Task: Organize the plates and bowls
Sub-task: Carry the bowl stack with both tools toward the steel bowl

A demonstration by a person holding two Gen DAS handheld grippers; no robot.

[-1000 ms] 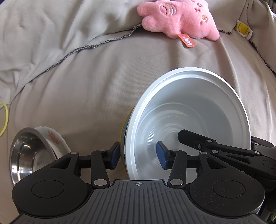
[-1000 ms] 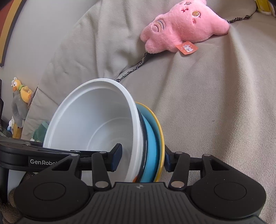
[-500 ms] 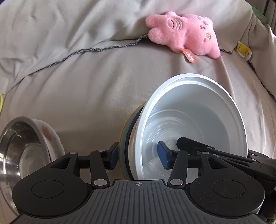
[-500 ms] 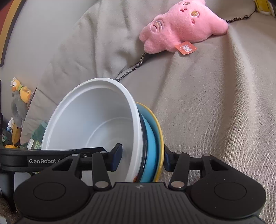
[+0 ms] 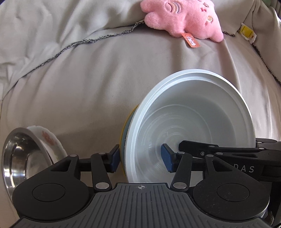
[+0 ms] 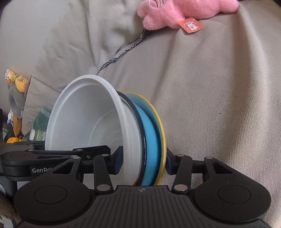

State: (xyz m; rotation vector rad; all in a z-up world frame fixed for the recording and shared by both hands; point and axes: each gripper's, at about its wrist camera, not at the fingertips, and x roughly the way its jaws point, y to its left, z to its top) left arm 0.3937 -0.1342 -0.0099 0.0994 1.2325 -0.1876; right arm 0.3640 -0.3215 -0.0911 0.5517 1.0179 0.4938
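A white plastic bowl [image 5: 202,108] [image 6: 84,112] is nested in a blue dish [image 6: 151,133] and a yellow plate [image 6: 162,126]. The stack stands on edge above the beige sofa cover [image 5: 91,87]. My right gripper [image 6: 143,161] is closing on it, one pad inside the white bowl and the other behind the yellow plate. My left gripper [image 5: 140,158] straddles the stack's other side. Its jaws are opening, and the pads look just off the rims. A steel bowl [image 5: 21,154] lies against a floral dish [image 5: 51,140] at the lower left.
A pink plush toy [image 5: 182,17] [image 6: 184,12] lies at the back of the seat cushion. Past the sofa's left end are a yellow-and-grey stuffed toy [image 6: 15,82] and a small bottle [image 6: 36,135]. Bare cushion spreads to the right of the stack.
My left gripper's jaws have spread wider around the stack's rim. The right gripper has tipped downward, so the plush sits higher in its view. The stack stays in the right grip.
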